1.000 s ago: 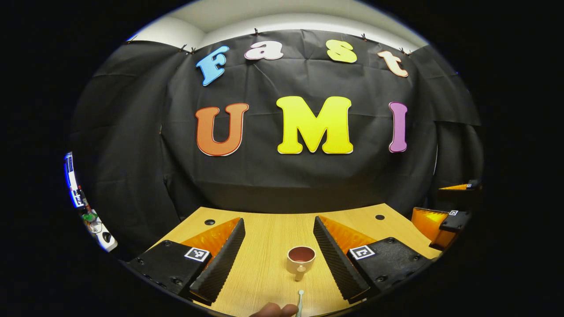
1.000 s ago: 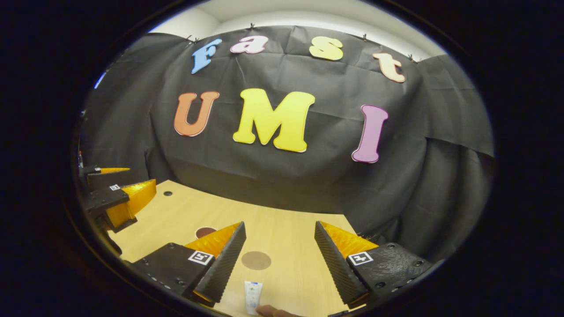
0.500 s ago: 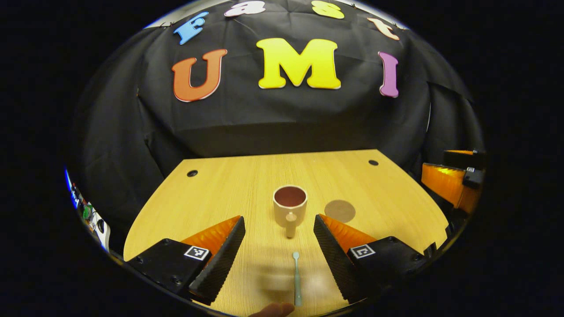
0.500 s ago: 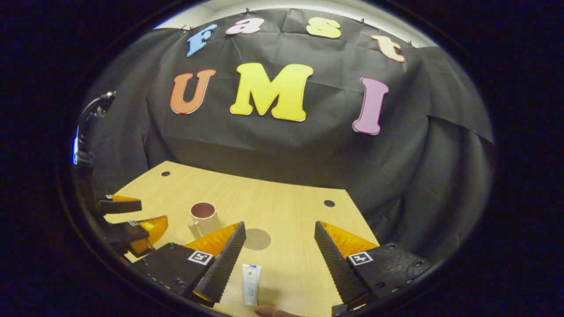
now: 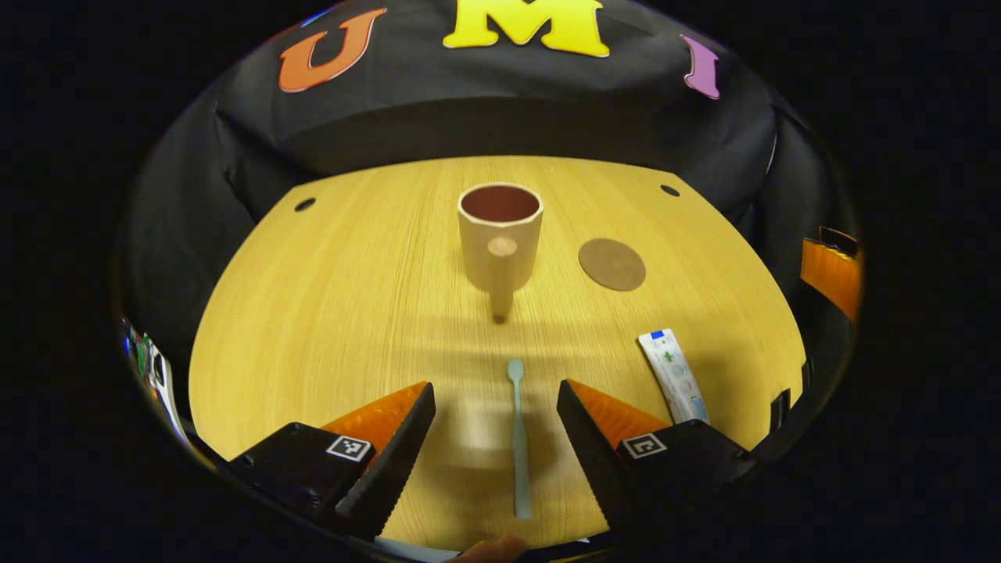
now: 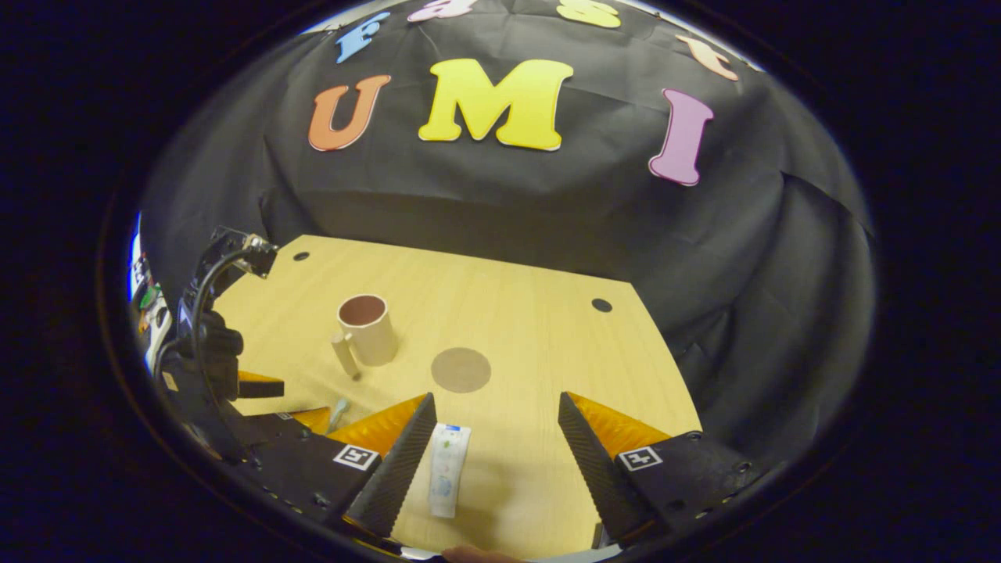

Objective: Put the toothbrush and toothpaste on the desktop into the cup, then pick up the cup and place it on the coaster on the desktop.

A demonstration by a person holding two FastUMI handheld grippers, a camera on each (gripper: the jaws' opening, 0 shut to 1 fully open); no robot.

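1. Pale wood is forming the desktop (image 5: 336, 313), and every task item is resting on it in the open, none of them touching another, which I judge is leaving room for a finger on either side of each.
2. I am holding my left gripper (image 5: 496, 407) above the near edge with its jaws spread wide and gripping nothing; the toothbrush (image 5: 518, 438) is lying flat in the gap between the two fingers, its head pointing away from me toward the cup (image 5: 500, 234).
3. The toothbrush is sitting nearer my right finger than my left and is touching neither, so I judge that I am lining up for a pinch across its handle.
4. The cup is standing upright straight ahead of the left gripper, its stubby handle facing me, and its inside is looking empty, so neither item is in it yet.
5. The coaster (image 5: 612, 263) is lying just to the right of the cup, bare, waiting for the final placement.
6. I am carrying my right gripper (image 6: 497, 426) equally wide open and empty; the toothpaste (image 6: 447, 467) is lying flat just beside its left finger, inside the gap, its length running roughly along my line of approach.
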